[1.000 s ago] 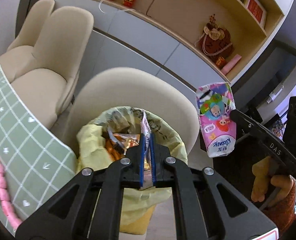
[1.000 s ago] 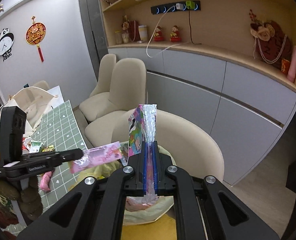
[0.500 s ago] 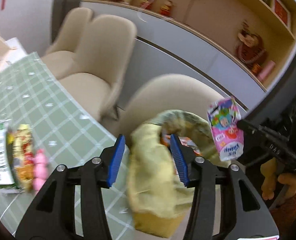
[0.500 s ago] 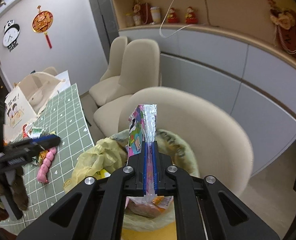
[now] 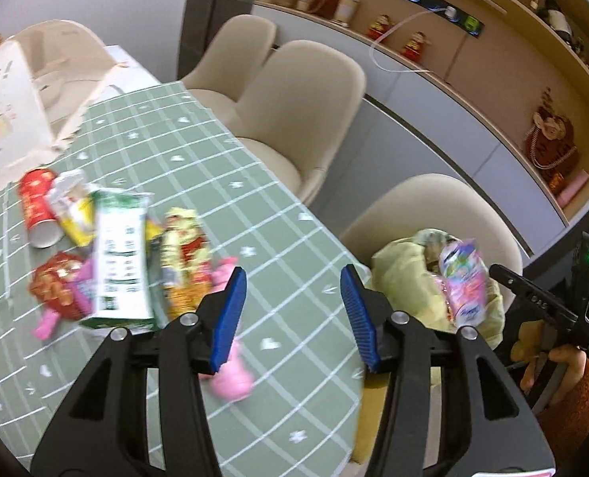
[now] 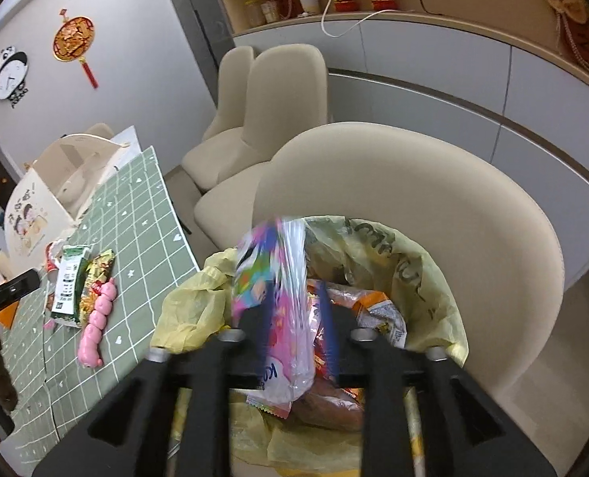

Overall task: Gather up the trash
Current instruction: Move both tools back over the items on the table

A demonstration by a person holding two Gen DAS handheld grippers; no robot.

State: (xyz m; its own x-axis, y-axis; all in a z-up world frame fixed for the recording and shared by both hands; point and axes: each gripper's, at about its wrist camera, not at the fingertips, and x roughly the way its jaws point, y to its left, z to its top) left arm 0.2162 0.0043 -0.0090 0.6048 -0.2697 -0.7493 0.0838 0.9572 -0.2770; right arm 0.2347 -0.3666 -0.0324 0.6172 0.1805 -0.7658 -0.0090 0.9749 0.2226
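My left gripper (image 5: 293, 314) hangs open and empty over the green checked tablecloth (image 5: 278, 238). Just left of it lies a trash pile: a red paper cup (image 5: 38, 214), a green-and-white packet (image 5: 121, 266), a yellow snack bag (image 5: 183, 254) and a pink sausage-shaped piece (image 5: 231, 381). My right gripper (image 6: 296, 318) is over the bin lined with a yellow bag (image 6: 413, 262). Its jaws are opening, and the pink cartoon packet (image 6: 282, 306) stands blurred and loose between the pads. Several wrappers lie in the bin.
A beige chair (image 6: 413, 183) curves behind the bin, and two more (image 5: 302, 91) stand along the table's far side. A cream cartoon-printed bag (image 5: 4, 111) stands at the table's back left. A hand in an orange sleeve (image 5: 564, 361) holds the right gripper.
The left gripper opened, dropped its wrapper in the bin and swung left over the table. The right gripper sank toward the bin and its jaws parted around the pink packet.
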